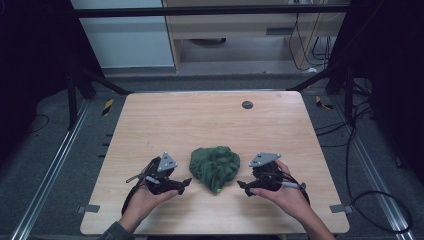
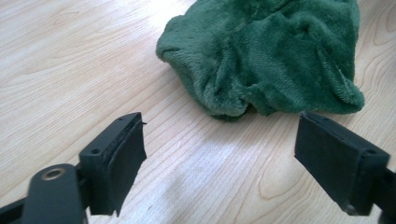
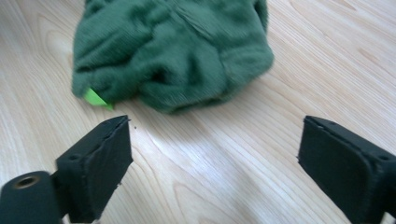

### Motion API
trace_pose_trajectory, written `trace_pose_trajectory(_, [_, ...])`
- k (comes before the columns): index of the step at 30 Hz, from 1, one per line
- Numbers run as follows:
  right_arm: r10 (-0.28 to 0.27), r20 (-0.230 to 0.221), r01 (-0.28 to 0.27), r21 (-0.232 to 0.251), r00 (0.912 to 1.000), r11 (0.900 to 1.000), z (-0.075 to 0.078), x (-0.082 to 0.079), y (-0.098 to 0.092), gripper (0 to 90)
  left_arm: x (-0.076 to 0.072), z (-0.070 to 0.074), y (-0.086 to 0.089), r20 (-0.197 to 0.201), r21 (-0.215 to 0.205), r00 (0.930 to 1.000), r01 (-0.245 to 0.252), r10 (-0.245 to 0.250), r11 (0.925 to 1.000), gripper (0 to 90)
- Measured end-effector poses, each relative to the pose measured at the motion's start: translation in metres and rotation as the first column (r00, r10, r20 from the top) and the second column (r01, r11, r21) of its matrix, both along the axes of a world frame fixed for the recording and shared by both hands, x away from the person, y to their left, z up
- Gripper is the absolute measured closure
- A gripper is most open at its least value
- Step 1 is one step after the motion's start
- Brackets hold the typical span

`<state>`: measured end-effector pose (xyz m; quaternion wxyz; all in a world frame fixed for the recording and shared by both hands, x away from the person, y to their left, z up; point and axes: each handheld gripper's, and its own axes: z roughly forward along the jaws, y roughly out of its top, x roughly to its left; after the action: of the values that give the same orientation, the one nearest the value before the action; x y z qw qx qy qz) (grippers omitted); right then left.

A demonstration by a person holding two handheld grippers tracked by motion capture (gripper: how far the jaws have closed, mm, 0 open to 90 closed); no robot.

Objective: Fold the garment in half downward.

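A crumpled dark green fleece cloth [image 1: 215, 167] lies bunched on the wooden table [image 1: 200, 120], near its front middle. My left gripper [image 1: 187, 183] sits just left of the cloth, open, its jaws pointing at it with bare wood between them. In the left gripper view the cloth [image 2: 266, 56] lies a little beyond the wide-set jaws of the left gripper [image 2: 219, 154]. My right gripper [image 1: 240, 186] sits just right of the cloth, also open and empty. In the right gripper view the cloth [image 3: 173, 51] shows a small bright green tag [image 3: 97, 99] at its near edge, ahead of the right gripper [image 3: 215, 158].
A small dark round disc [image 1: 247, 104] is set in the table near its far edge. Black frame legs and cables stand on the floor around the table. Bare wood stretches behind and to both sides of the cloth.
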<state>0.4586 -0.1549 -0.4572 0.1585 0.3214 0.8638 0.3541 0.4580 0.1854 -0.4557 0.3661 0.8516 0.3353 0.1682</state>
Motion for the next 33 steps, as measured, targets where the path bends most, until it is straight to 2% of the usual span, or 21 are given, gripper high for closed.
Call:
trace_pose_trajectory(6, [-0.027,0.004,0.027,0.005,0.9996,1.0,-0.001,-0.001,-0.021,7.0,0.0,0.0,0.017,-0.009,0.0,0.9999,-0.008,0.008,1.0,8.3])
trace_pose_trajectory(11, [-0.059,0.005,0.059,0.02,0.9982,0.998,-0.001,0.002,-0.036,6.8,0.002,-0.003,0.038,-0.021,0.017,0.999,-0.039,0.039,0.9991,7.5])
trace_pose_trajectory(18, [-0.078,-0.013,0.078,0.024,0.9969,0.997,-0.006,0.008,-0.047,7.9,0.007,-0.005,0.056,-0.027,0.014,0.9976,-0.064,0.065,0.9978,7.5])
trace_pose_trajectory(22, [-0.109,-0.025,0.109,0.0,0.9937,0.994,-0.015,0.016,-0.054,10.0,0.014,-0.012,0.069,-0.036,0.06,0.993,-0.11,0.113,0.9921,7.5])
trace_pose_trajectory(23, [-0.118,-0.029,0.118,-0.003,0.9926,0.993,-0.017,0.018,-0.056,10.1,0.014,-0.012,0.069,-0.036,0.06,0.993,-0.11,0.113,0.9921,7.5])
trace_pose_trajectory(24, [-0.118,-0.029,0.118,-0.003,0.9926,0.993,-0.017,0.018,-0.056,10.1,0.016,-0.015,0.073,-0.04,0.079,0.9898,-0.133,0.137,0.9879,7.5])
trace_pose_trajectory(25, [-0.14,-0.027,0.14,-0.003,0.9898,0.99,-0.02,0.022,-0.059,10.5,0.018,-0.017,0.078,-0.042,0.088,0.9872,-0.149,0.154,0.9849,7.0])
trace_pose_trajectory(31, [-0.177,-0.036,0.177,-0.006,0.9835,0.984,-0.025,0.029,-0.068,10.6,0.024,-0.023,0.093,-0.048,0.078,0.9797,-0.191,0.195,0.9786,6.6])
trace_pose_trajectory(32, [-0.192,-0.038,0.192,-0.006,0.9806,0.981,-0.026,0.032,-0.071,10.7,0.026,-0.024,0.096,-0.045,0.075,0.9788,-0.196,0.2,0.9777,6.6])
trace_pose_trajectory(33, [-0.216,-0.041,0.216,-0.004,0.9754,0.976,-0.029,0.035,-0.075,10.8,0.03,-0.027,0.102,-0.041,0.078,0.9744,-0.217,0.221,0.973,6.6])
